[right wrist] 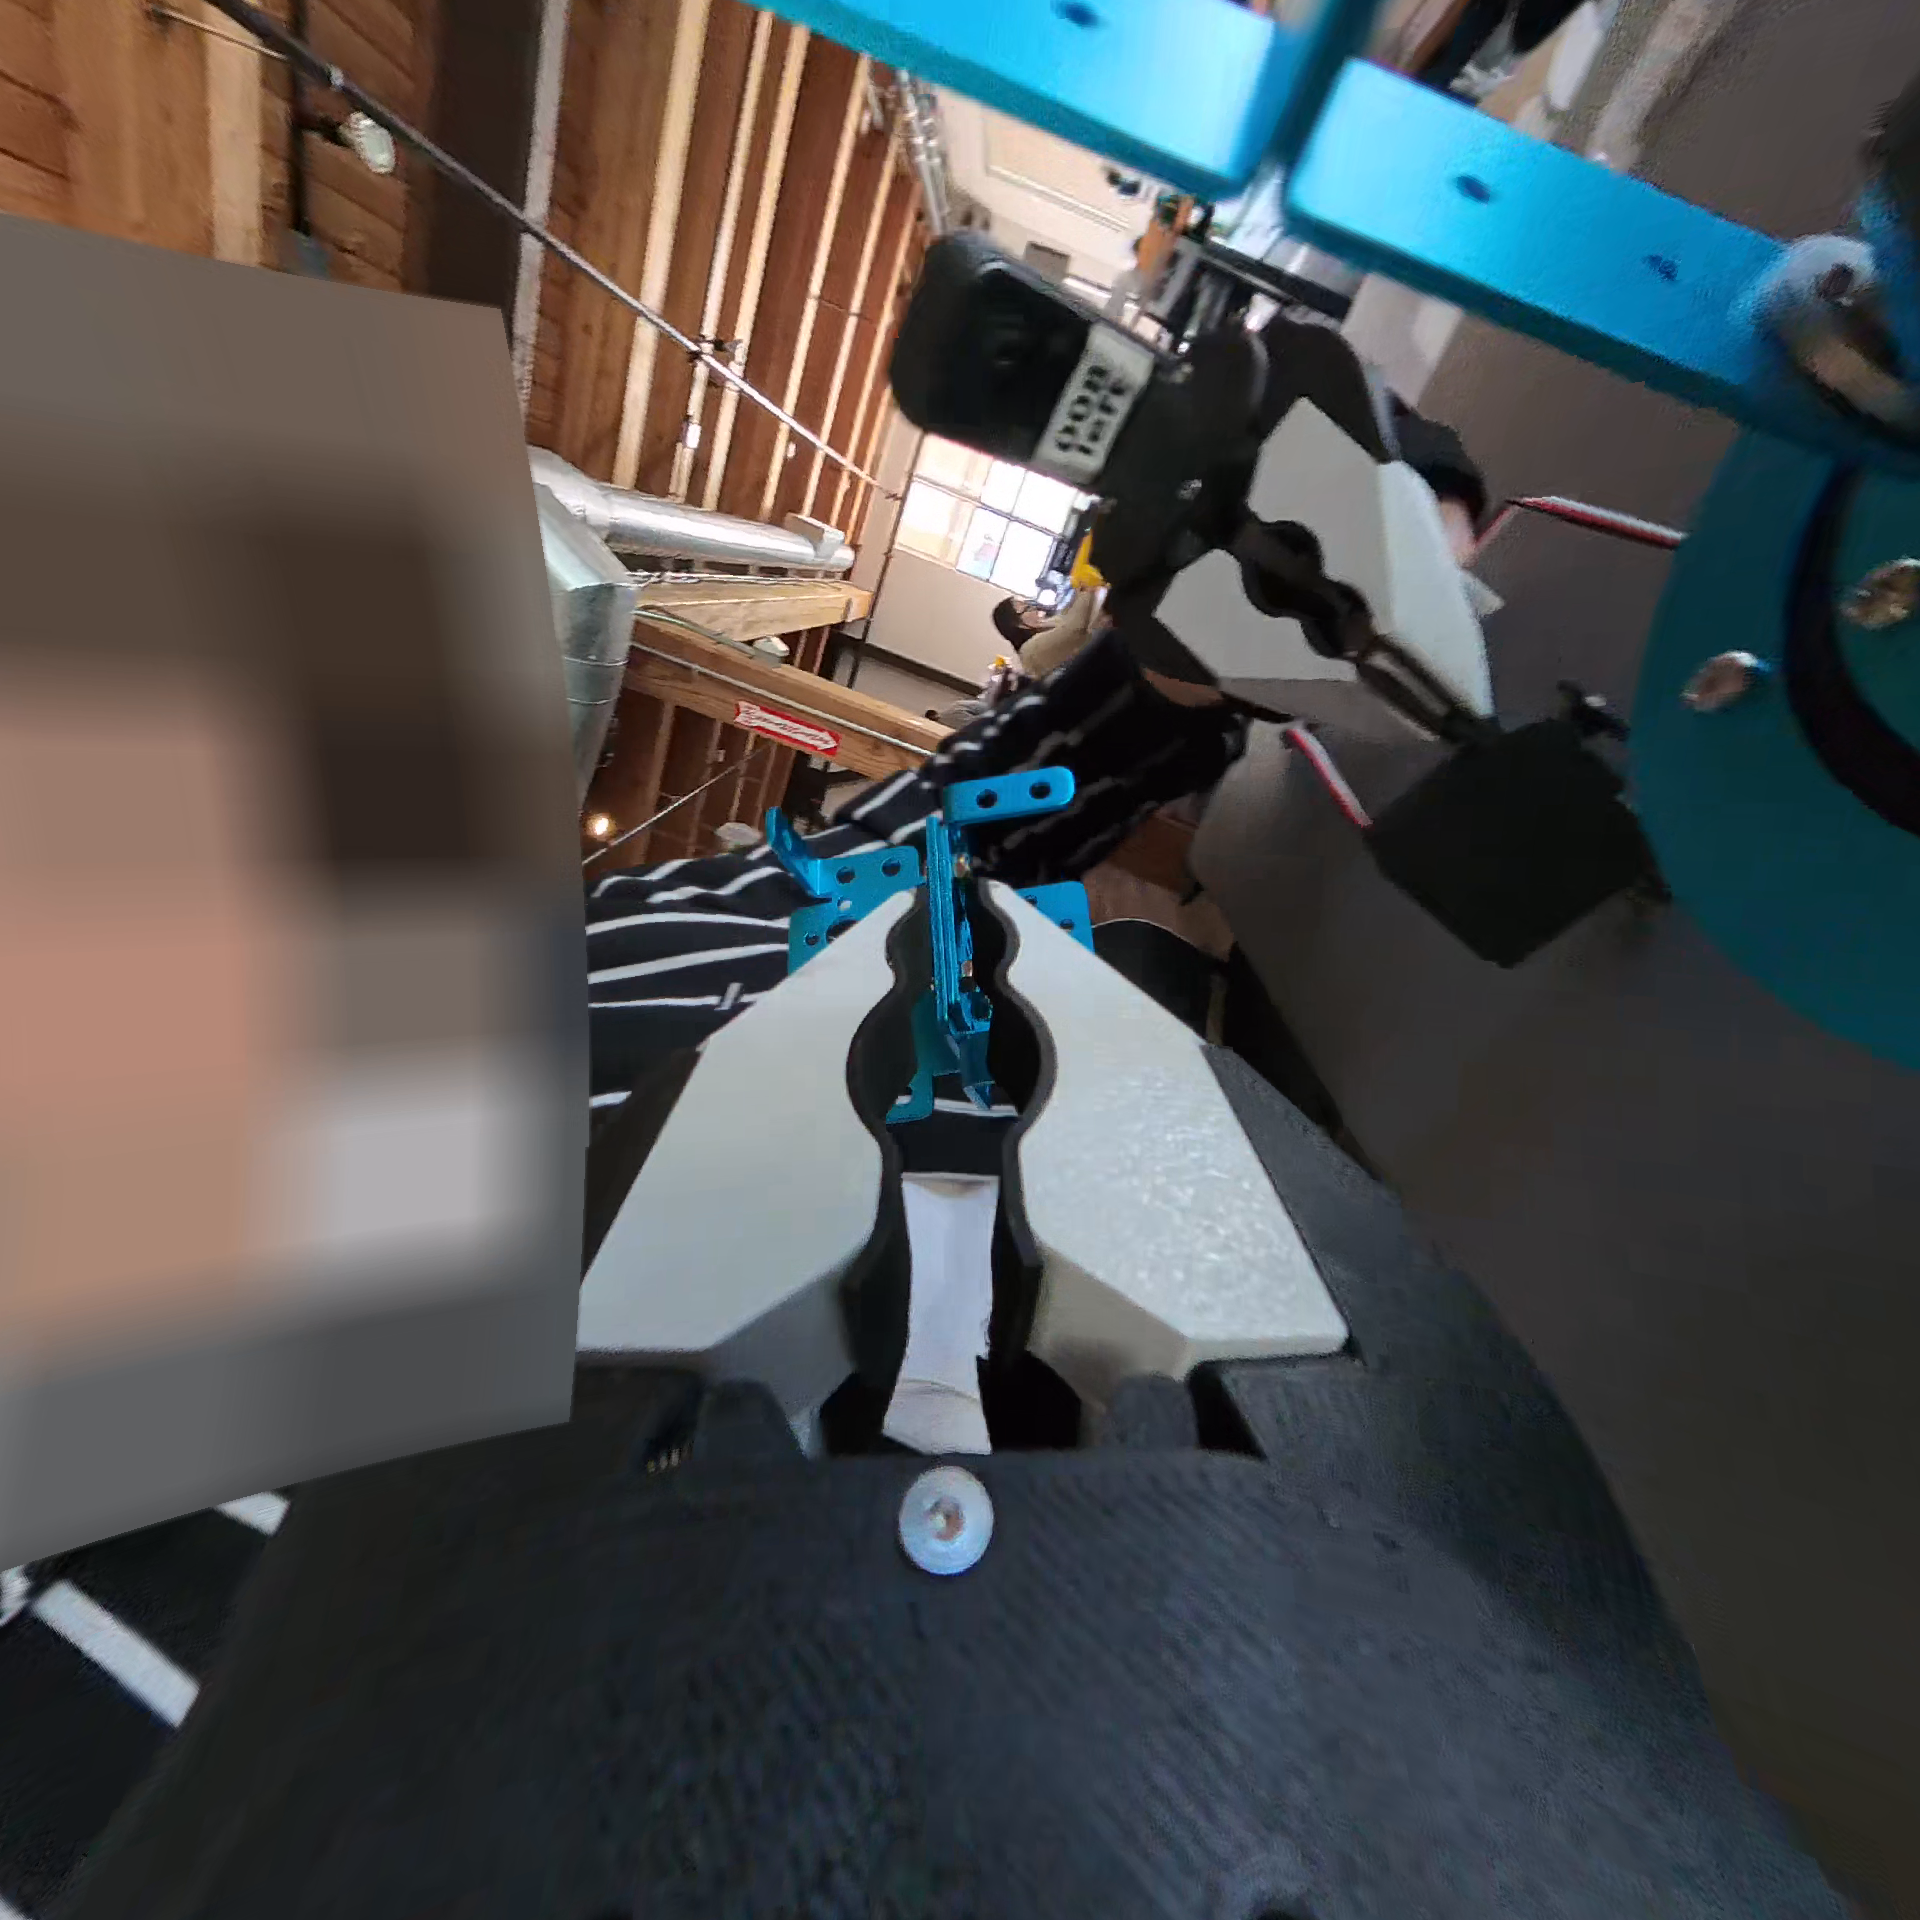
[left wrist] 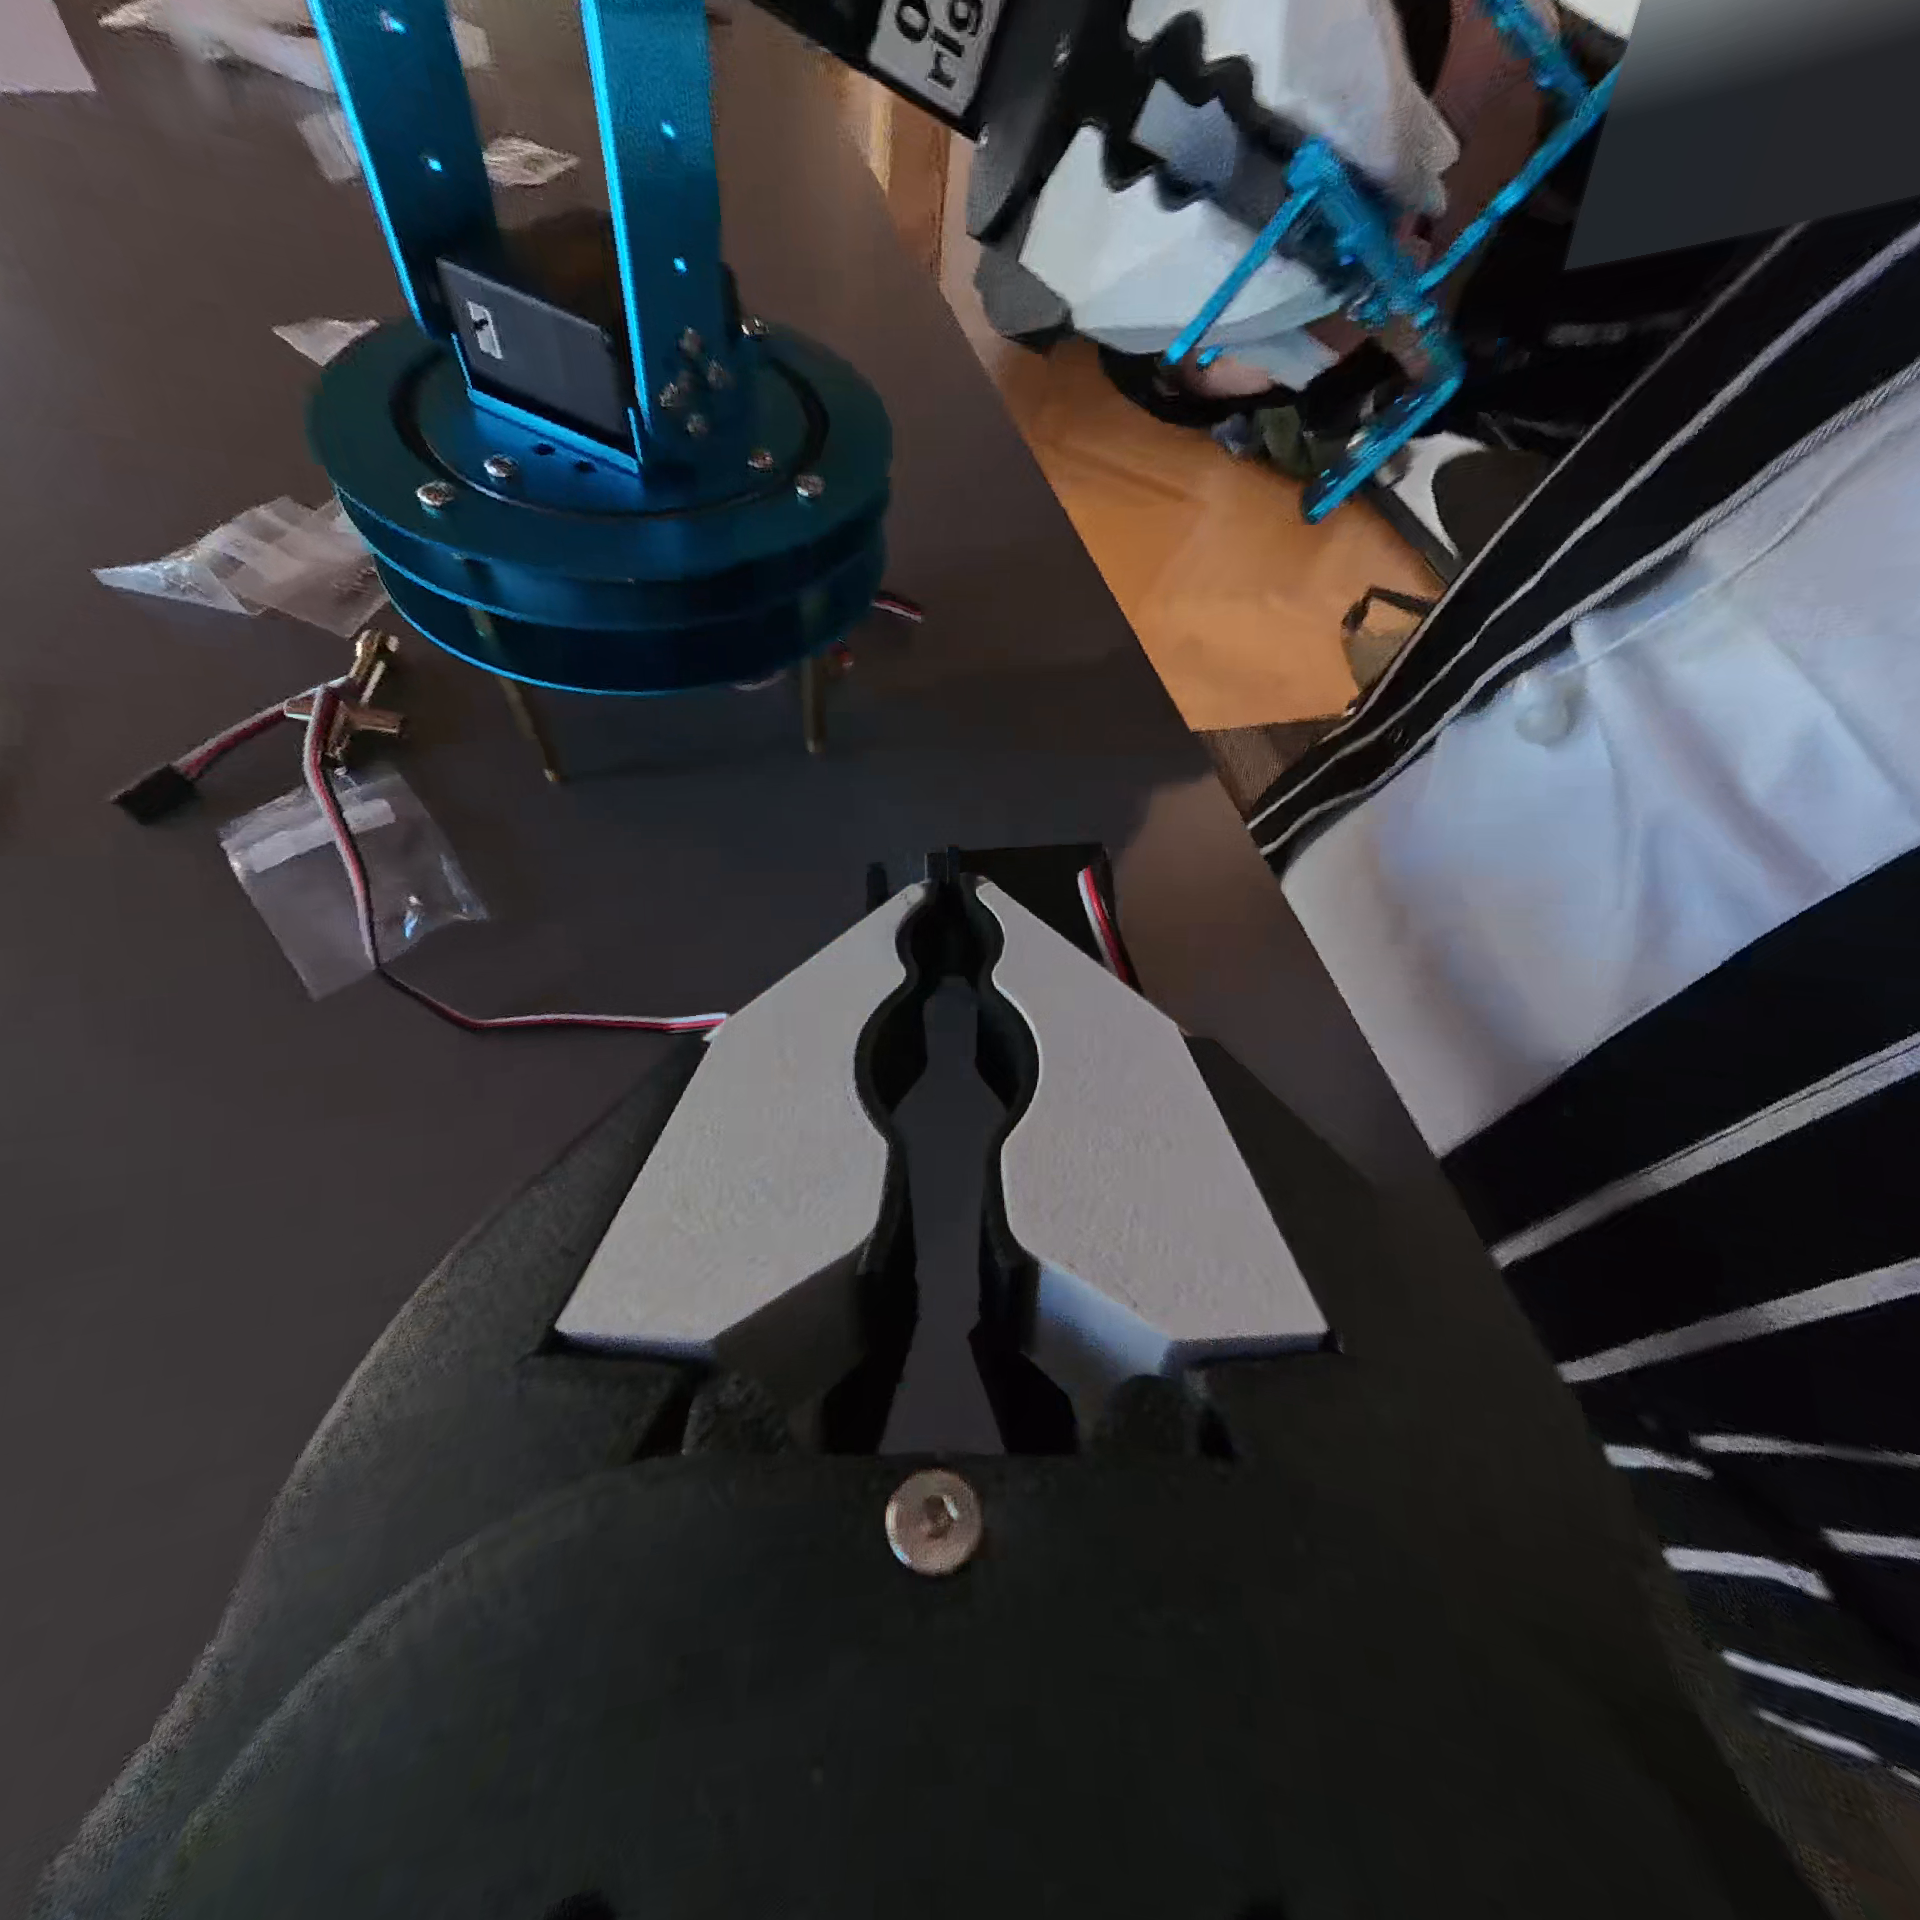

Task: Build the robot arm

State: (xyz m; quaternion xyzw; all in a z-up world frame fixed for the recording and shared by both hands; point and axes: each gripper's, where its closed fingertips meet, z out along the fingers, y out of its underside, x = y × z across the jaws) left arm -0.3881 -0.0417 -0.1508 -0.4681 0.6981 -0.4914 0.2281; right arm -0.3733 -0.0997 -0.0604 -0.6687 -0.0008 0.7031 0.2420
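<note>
My left gripper (left wrist: 948,883) is shut on a small black servo motor (left wrist: 1049,878), held at its tips just above the dark table (left wrist: 156,1143). The servo's red, white and black wire (left wrist: 582,1023) trails left. A blue metal turntable base (left wrist: 603,540) with two upright blue beams stands beyond it. My right gripper (right wrist: 951,904) is shut on a blue bracket assembly (right wrist: 1008,795) and holds it in the air off the table's edge; both show in the left wrist view, the gripper (left wrist: 1320,177) and the bracket (left wrist: 1392,312). The right wrist view also shows the left gripper (right wrist: 1455,717), the servo (right wrist: 1507,842) and the base (right wrist: 1766,831).
Small clear plastic bags (left wrist: 343,883), brass standoffs (left wrist: 364,686) and a wire connector (left wrist: 156,795) lie left of the base. The table edge runs diagonally, with wooden floor (left wrist: 1195,540) beyond. A person in a striped black-and-white top (left wrist: 1662,831) is close on the right. The tips of one gripper are about 12 cm away from the tips of the other.
</note>
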